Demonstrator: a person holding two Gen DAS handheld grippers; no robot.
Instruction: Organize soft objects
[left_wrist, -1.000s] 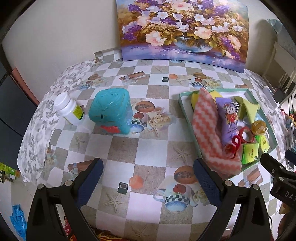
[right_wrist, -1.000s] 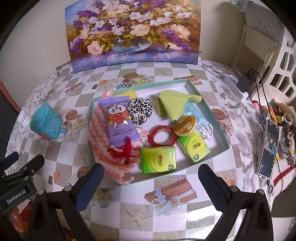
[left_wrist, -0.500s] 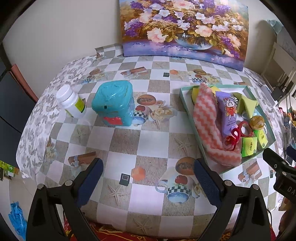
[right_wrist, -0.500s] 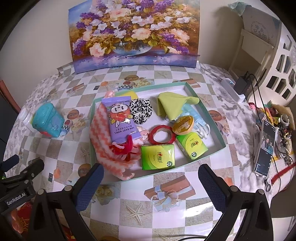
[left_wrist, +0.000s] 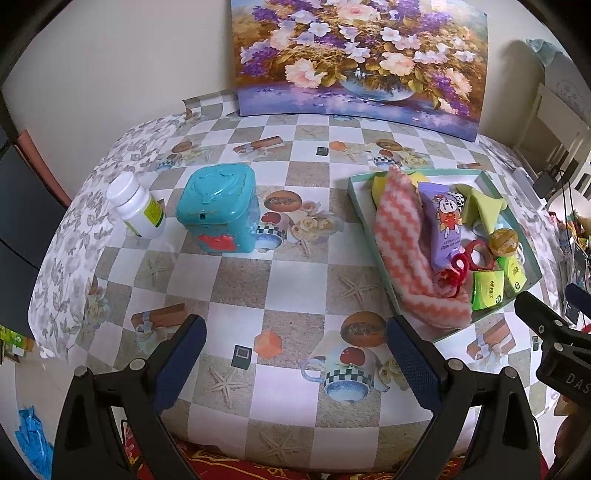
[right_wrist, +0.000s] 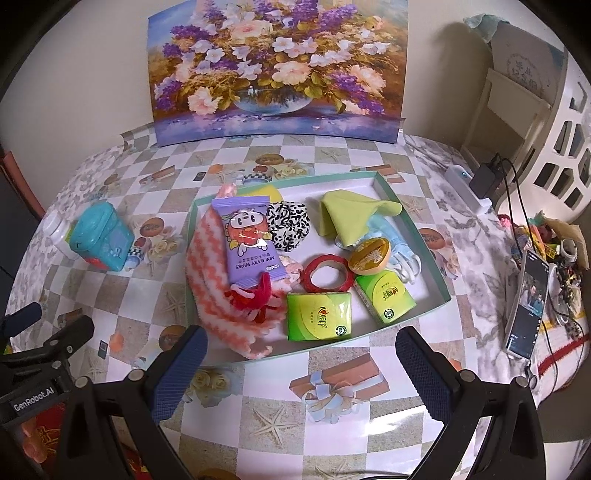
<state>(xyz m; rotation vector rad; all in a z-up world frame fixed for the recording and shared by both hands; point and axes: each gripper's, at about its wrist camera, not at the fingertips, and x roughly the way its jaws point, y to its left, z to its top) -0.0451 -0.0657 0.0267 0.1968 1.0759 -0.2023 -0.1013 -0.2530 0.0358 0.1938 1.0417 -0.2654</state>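
Soft objects tray (right_wrist: 432, 258) | left hand-held gripper (left_wrist: 295, 354) wide, empty | right hand-held gripper (right_wrist: 301, 362) wide, empty

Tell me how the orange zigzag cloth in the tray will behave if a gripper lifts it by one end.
The orange zigzag cloth looks fluffy and limp, so it would probably droop and stretch out. The wipes pack and red yarn lie on it, so they would likely slide off. Its end drapes over the tray rim and may drag.
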